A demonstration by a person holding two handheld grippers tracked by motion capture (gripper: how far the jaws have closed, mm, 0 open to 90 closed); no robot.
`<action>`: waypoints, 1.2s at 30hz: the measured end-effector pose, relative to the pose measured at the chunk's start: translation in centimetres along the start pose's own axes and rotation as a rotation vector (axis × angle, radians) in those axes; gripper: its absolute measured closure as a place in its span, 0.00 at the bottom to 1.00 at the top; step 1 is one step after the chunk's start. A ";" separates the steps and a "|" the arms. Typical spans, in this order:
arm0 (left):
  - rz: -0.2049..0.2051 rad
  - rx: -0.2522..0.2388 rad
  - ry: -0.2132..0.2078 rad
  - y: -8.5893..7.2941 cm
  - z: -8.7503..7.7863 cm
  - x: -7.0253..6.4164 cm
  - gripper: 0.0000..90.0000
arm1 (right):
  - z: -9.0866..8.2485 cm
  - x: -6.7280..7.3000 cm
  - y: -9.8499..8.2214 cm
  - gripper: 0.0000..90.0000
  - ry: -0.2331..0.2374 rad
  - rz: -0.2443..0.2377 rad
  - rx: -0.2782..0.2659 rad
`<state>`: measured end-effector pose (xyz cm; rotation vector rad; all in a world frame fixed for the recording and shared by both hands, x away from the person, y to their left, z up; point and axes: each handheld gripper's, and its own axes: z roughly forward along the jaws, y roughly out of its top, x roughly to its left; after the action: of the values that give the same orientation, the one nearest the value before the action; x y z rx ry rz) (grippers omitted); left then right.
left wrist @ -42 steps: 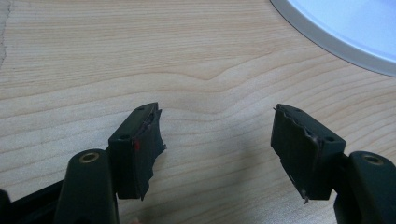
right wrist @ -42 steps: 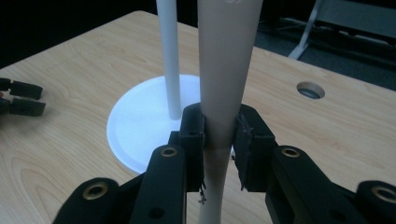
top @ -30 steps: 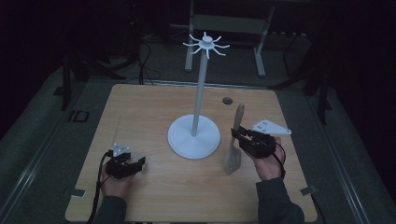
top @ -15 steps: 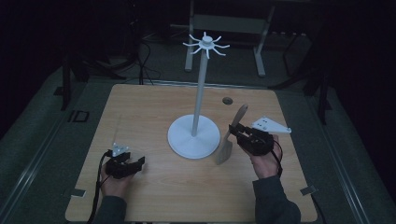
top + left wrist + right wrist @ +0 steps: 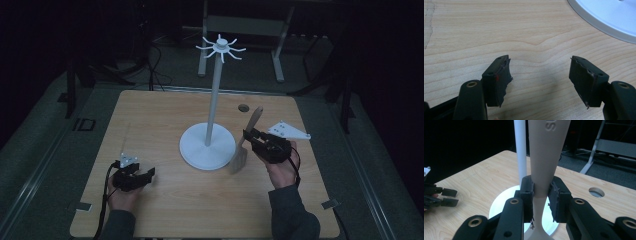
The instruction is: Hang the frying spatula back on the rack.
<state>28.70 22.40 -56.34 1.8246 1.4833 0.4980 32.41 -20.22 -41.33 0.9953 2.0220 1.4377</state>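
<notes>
Spatula: beige, clamped at its narrow handle, tilted, blade low just beside the stand base, handle end up.
Right gripper: 2 jaws closed on the spatula handle, held above the table.
Left gripper: jaws wide apart, nothing between them, low over bare wood at the near left.
Stand: white pole on a round base at table centre, hooks at the top; the pole rises directly behind the spatula in the right gripper view.
Hole: round, far side of the table.

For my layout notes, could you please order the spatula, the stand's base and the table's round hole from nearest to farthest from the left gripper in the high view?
From the left gripper:
1. Stand's base, centre.
2. Spatula, right of the base.
3. Round hole, far right side.
</notes>
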 end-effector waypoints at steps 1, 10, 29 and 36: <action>0.000 0.000 0.000 0.0 0.0 0.0 0.37 | 0.0 0.0 0.0 0.83 0.001 0.000 -0.002; -0.001 -0.001 0.000 0.0 0.0 0.0 0.37 | 0.1 0.4 1.0 0.83 0.005 -0.017 -0.018; 0.001 -0.001 0.000 0.0 0.0 0.0 0.37 | 0.8 1.2 4.2 0.83 -0.011 -0.114 -0.012; 0.000 -0.002 -0.001 0.0 0.0 0.0 0.37 | 1.1 1.3 5.0 0.83 -0.008 -0.123 -0.010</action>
<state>28.68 22.44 -56.35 1.8231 1.4821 0.4986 33.86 -17.62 -36.93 0.8558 2.0304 1.3758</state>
